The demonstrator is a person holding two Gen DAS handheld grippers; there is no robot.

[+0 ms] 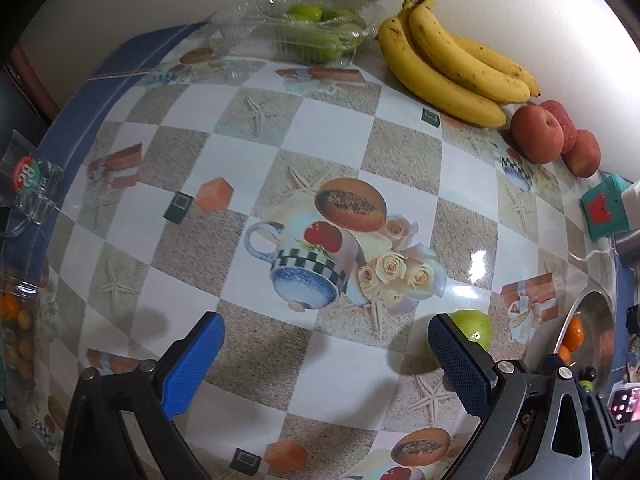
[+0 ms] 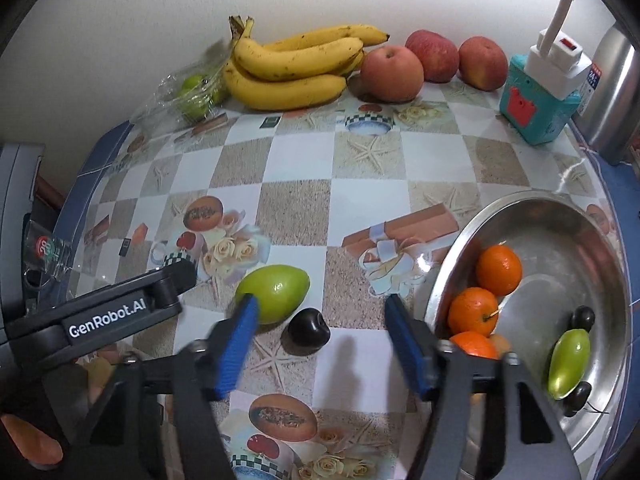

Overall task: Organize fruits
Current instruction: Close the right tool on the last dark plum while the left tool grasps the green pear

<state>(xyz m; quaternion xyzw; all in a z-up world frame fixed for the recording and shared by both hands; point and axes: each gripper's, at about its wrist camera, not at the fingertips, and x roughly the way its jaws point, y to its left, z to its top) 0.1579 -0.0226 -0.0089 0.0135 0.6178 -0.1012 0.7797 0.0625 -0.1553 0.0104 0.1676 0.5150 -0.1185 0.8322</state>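
Observation:
A loose green fruit [image 2: 276,292] and a dark plum [image 2: 308,330] lie on the patterned table. My right gripper [image 2: 320,312] is open, its jaws on either side of the plum and just above it. A steel bowl [image 2: 576,224] at the right holds oranges [image 2: 498,270], a green fruit [image 2: 570,362] and dark plums. My left gripper [image 1: 326,344] is open and empty over the table; the green fruit [image 1: 474,326] shows just behind its right finger. Bananas [image 2: 296,64], apples [image 2: 392,74] and a clear pack of green fruits [image 2: 192,92] sit along the back wall.
A teal box with a white plug [image 2: 540,92] and a steel container [image 2: 616,92] stand at the back right. A clear plastic lid [image 2: 44,256] lies at the left table edge. Another clear container of small orange fruits [image 1: 16,320] shows at far left.

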